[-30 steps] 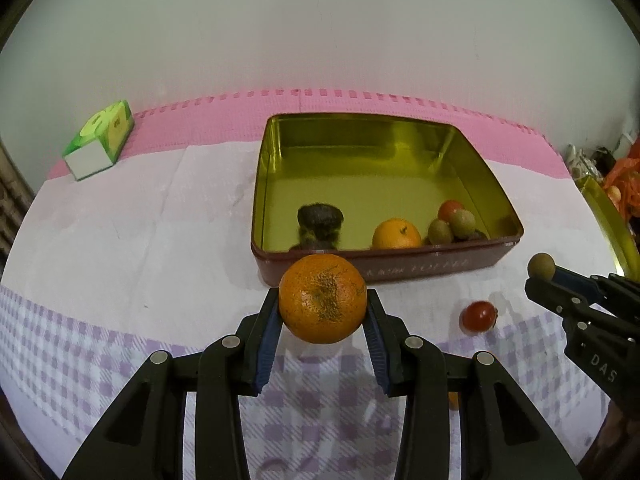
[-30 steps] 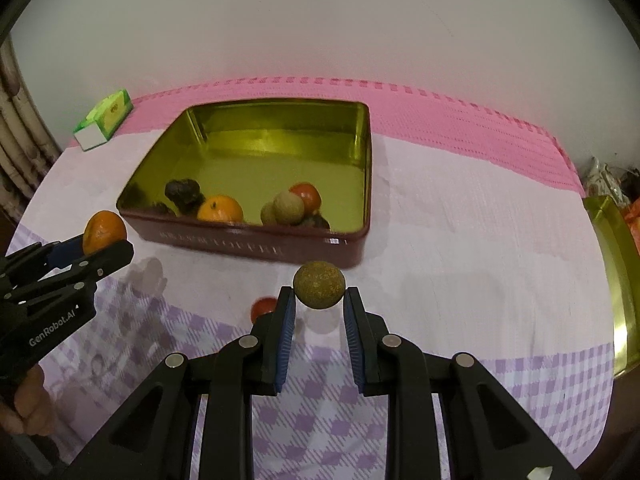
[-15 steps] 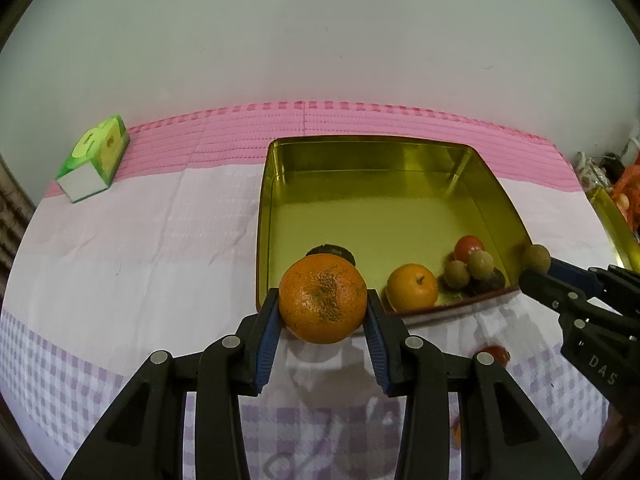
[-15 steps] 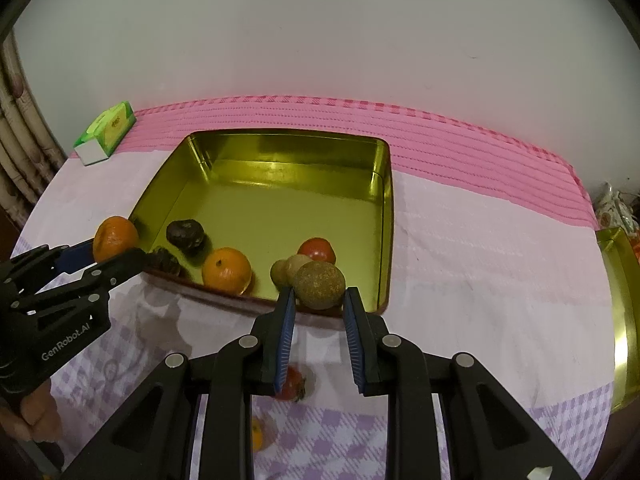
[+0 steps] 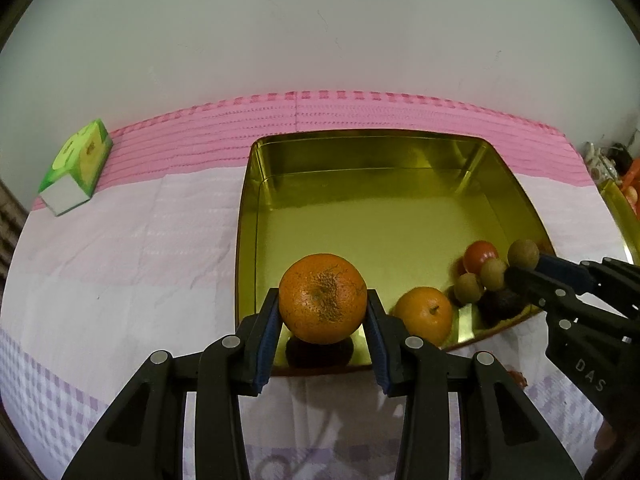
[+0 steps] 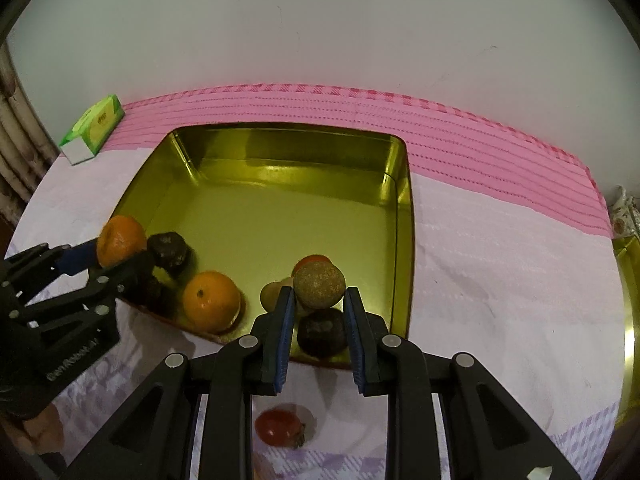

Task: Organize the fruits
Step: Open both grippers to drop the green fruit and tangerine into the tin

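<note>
Fruit is gripped in both tools over the near edge of the gold tin (image 5: 360,184). From the left wrist camera, the left gripper (image 5: 323,312) is clamping an orange (image 5: 322,298) across its widest part, the blue pads pressing on its two sides, and it is hanging just above the tin's near wall. Inside the tin a second orange (image 5: 424,314) is lying close by, with a red tomato (image 5: 480,254) and small brown fruits beside it; a green box (image 5: 78,164) is sitting well apart on the pink cloth (image 5: 200,136). From the right wrist camera, the right gripper (image 6: 319,300) is pinching a small brown round fruit (image 6: 319,284) over the tin's near right corner, above a dark fruit (image 6: 322,332) already lying there. One more tomato (image 6: 280,428) is waiting on the checked cloth outside the tin, near the tool. The orange is probably firm yet giving, with a dimpled skin that grips well, so a hold across the middle suits it. The brown fruit looks light, hard and prone to rolling. Any tomato is likely smooth and easily bruised, calling for a gentle squeeze at the widest point.
</note>
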